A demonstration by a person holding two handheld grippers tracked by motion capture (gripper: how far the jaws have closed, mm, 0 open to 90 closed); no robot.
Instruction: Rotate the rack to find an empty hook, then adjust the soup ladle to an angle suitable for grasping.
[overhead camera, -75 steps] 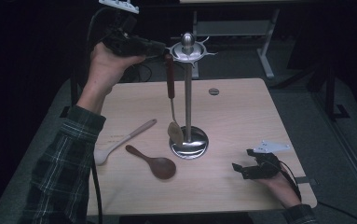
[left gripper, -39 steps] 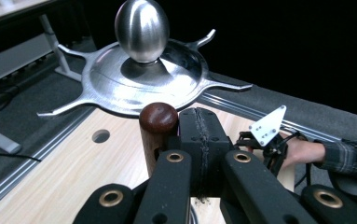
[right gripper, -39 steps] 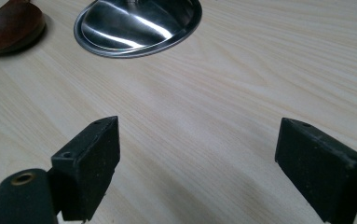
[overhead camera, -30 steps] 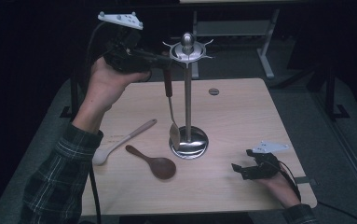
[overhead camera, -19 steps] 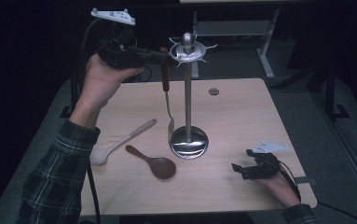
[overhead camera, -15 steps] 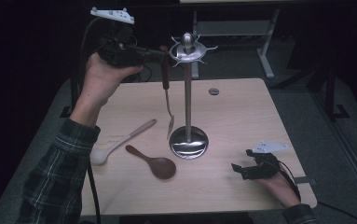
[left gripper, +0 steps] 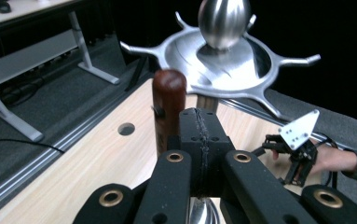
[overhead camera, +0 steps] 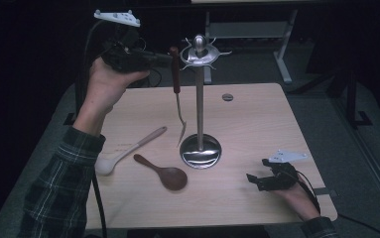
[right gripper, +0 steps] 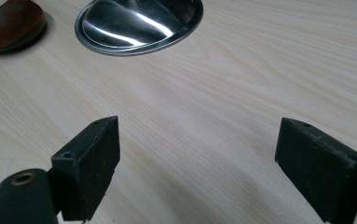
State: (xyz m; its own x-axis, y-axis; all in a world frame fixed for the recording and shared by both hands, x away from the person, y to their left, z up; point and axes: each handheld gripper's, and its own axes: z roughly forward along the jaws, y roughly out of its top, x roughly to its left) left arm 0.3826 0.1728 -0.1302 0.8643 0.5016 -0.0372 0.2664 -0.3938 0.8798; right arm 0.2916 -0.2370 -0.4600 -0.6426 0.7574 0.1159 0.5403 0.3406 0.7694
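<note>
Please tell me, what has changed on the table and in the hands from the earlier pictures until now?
The left gripper, shut on the fork by its dark handle, has risen toward the hooks of the utensil stand. The fork's tines, earlier low beside the stand's base, now hang clear above the table. Unchanged: the right gripper rests open on the table, and the pale spoon and the dark wooden spoon lie as before.

Left claw (overhead camera: 165,58) is raised at far left, jaws pressed together; right claw (overhead camera: 251,179) rests low at near right, jaws spread wide.
</note>
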